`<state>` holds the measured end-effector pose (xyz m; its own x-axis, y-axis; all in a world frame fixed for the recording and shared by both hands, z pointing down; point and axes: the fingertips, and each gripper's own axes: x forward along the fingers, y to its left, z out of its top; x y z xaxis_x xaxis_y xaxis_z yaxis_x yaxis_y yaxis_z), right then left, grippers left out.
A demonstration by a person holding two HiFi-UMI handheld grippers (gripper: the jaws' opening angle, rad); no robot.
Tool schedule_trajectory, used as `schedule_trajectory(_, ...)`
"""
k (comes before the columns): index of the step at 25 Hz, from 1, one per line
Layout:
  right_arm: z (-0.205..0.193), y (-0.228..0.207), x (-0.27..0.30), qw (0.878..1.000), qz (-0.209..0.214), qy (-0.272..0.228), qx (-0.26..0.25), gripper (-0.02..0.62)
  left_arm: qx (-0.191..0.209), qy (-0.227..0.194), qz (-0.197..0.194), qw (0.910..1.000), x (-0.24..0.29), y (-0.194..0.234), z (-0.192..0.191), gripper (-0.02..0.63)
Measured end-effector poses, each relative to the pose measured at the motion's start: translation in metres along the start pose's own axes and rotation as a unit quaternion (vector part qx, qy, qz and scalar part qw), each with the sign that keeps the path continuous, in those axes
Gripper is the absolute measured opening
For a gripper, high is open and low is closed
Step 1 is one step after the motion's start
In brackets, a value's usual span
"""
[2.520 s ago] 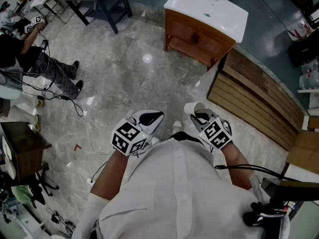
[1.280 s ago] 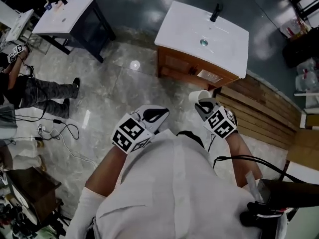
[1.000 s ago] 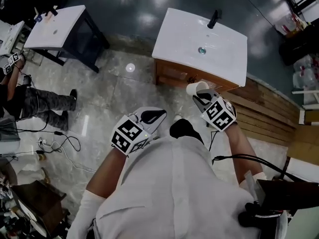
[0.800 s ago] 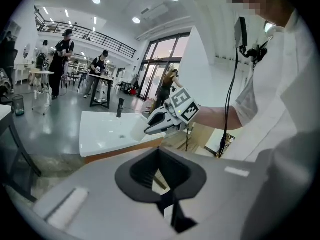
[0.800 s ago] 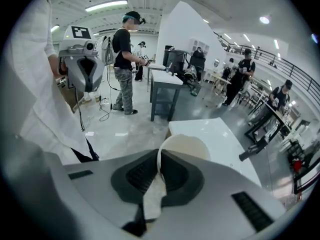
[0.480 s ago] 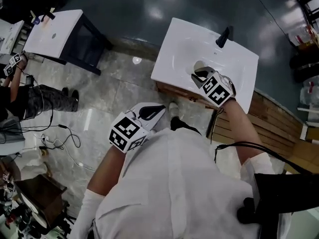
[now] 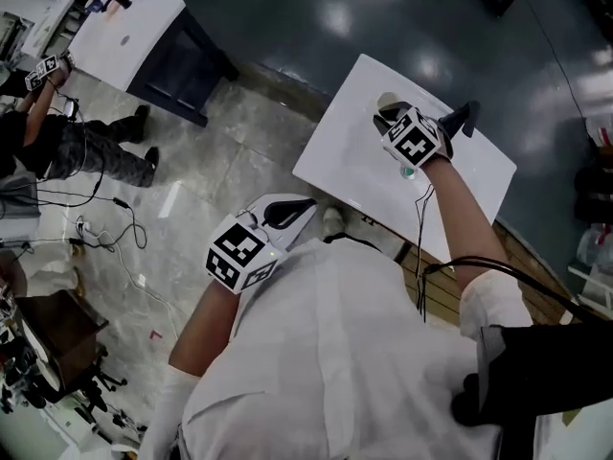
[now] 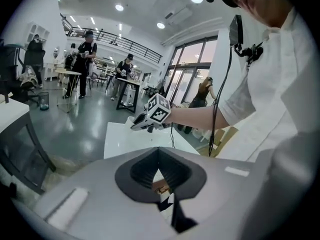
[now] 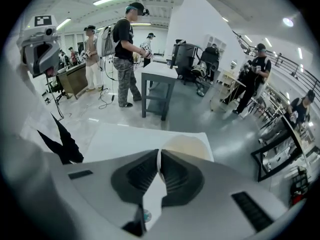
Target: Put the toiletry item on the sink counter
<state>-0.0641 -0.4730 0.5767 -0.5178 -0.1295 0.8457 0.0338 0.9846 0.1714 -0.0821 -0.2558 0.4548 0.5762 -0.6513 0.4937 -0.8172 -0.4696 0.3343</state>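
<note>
My right gripper (image 7: pixel 388 119) is shut on the rim of a cream cup (image 7: pixel 386 102) and holds it over the white sink counter (image 7: pixel 335 161), beside the black faucet (image 7: pixel 464 119). In the right gripper view the cup (image 9: pixel 188 146) shows just past the closed jaws (image 9: pixel 159 160), with the white counter (image 9: pixel 122 140) below and the faucet (image 9: pixel 62 142) at the left. Whether the cup touches the counter cannot be told. My left gripper (image 7: pixel 289 211) is shut and holds nothing, close to my torso, short of the counter's front edge; its jaws (image 8: pixel 159 167) meet in the left gripper view.
A second white table on a dark frame (image 7: pixel 132 25) stands at the far left. A person (image 7: pixel 59 134) stands on the marble floor beside it, with cables (image 7: pixel 105 226) trailing nearby. Wooden slats (image 7: pixel 538 268) lie right of the sink cabinet.
I have walked up to the sink cabinet. My right gripper has carried the cup forward from the counter's front edge to beside the faucet. The left gripper stayed by my torso.
</note>
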Motion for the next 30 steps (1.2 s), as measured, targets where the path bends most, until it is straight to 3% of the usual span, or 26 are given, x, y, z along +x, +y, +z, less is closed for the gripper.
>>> schedule_trajectory(7, 0.008, -0.049, 0.050, 0.998, 0.020, 0.035, -0.043, 0.012, -0.035, -0.010, 0.059, 0.9976, -0.008, 0.027, 0.004, 0.006)
schedule_trajectory(16, 0.010, -0.075, 0.086, 0.995, 0.035, 0.058, -0.072, 0.012, -0.064, -0.012, 0.096, 0.9933, -0.015, 0.047, 0.001, 0.006)
schedule_trajectory(24, 0.015, -0.075, 0.094, 0.996, 0.035, 0.047, -0.062, 0.015, -0.070, -0.011, 0.098, 0.9926, -0.018, 0.051, -0.004, 0.006)
schedule_trajectory(27, 0.013, -0.077, 0.089, 0.997, 0.024, 0.049, -0.052, 0.083, -0.066, -0.010, 0.093, 0.9934, -0.020, 0.048, -0.005, 0.006)
schedule_trajectory(30, 0.017, -0.074, 0.080, 0.999, 0.019, 0.038, -0.032, 0.083, -0.061, -0.011, 0.088, 0.9942, -0.024, 0.046, -0.006, 0.006)
